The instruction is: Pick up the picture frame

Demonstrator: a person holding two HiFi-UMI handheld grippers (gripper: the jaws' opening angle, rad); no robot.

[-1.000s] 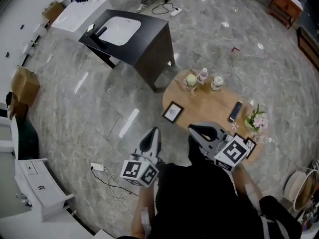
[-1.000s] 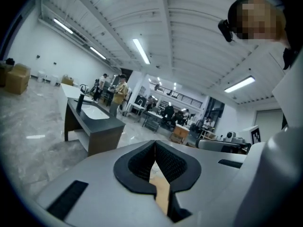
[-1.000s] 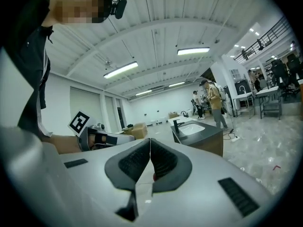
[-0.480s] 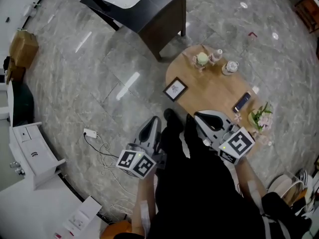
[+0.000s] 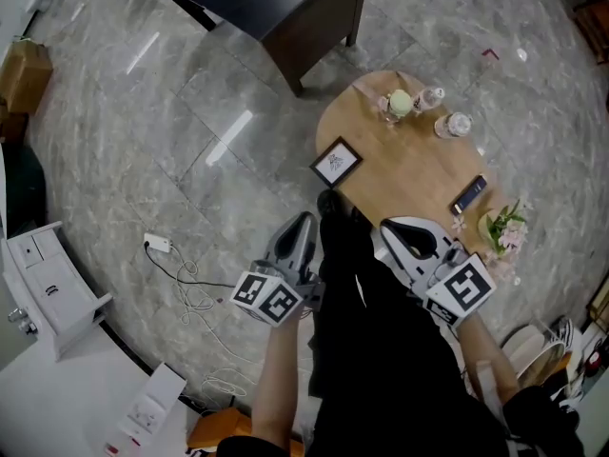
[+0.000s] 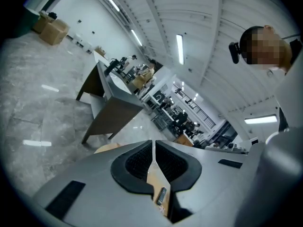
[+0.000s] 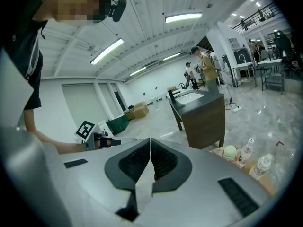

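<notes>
Picture frame at table edge, floor alongside, left tongs and right tongs closed

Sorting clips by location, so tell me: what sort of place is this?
Probably a big open lab or showroom hall rather than a home: a wide polished grey tile floor, a sink cabinet standing free in the middle of it, and people among desks and equipment far behind.

The left gripper and right gripper are held apart, side by side, pointing forward and slightly down, each with its jaws closed on nothing.
</notes>
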